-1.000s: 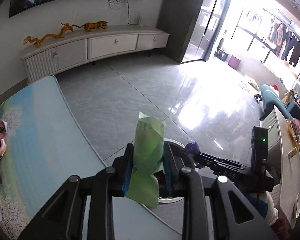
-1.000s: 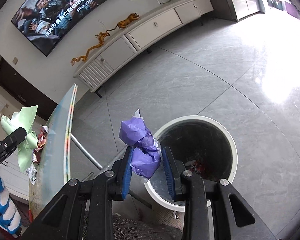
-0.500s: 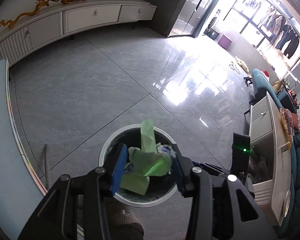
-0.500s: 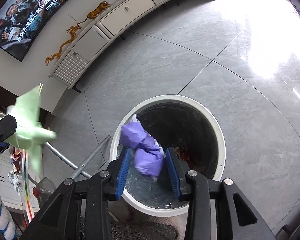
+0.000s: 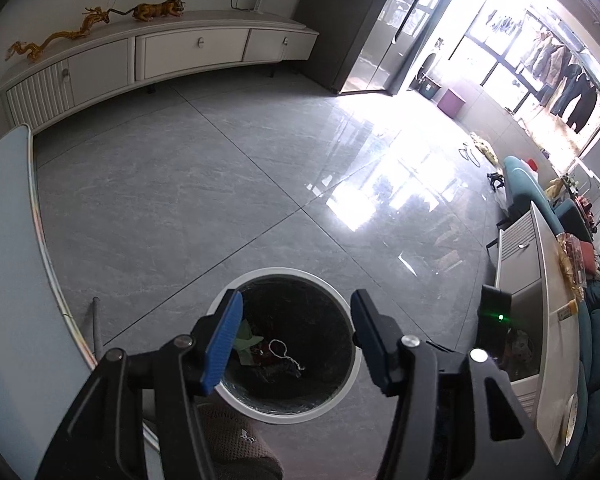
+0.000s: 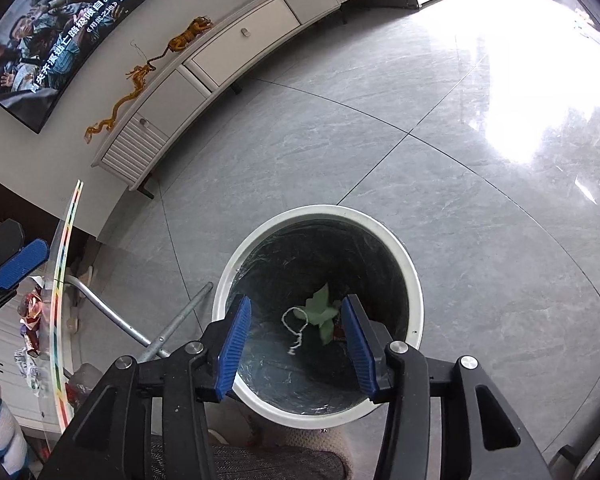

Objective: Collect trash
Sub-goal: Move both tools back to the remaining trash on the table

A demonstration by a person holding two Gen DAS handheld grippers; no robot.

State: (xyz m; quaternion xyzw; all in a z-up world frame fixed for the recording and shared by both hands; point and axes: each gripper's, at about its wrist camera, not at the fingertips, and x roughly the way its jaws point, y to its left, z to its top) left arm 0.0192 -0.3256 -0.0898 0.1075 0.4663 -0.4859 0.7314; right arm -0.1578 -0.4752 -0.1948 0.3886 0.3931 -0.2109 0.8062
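A round white trash bin [image 5: 284, 274] [image 6: 320, 212] with a dark liner stands on the grey floor. My left gripper [image 5: 296, 340] is open and empty above its near rim. My right gripper [image 6: 296, 340] is open and empty above the bin too. A green paper scrap [image 6: 320, 310] [image 5: 246, 338] lies inside the bin beside a white string loop [image 6: 294, 320] [image 5: 284, 350]. The purple trash is not visible. More wrappers [image 6: 30, 312] lie on the table at the left of the right wrist view.
The table's edge [image 5: 40, 240] [image 6: 60, 300] runs along the left, with a metal leg [image 6: 180, 320] near the bin. A white TV cabinet [image 5: 160, 56] lines the far wall. A low white cabinet [image 5: 540, 280] and teal sofa stand at right.
Both grippers moved over the bin and opened. The green paper left the left gripper and the purple trash left the right gripper; the green paper now lies in the bin.
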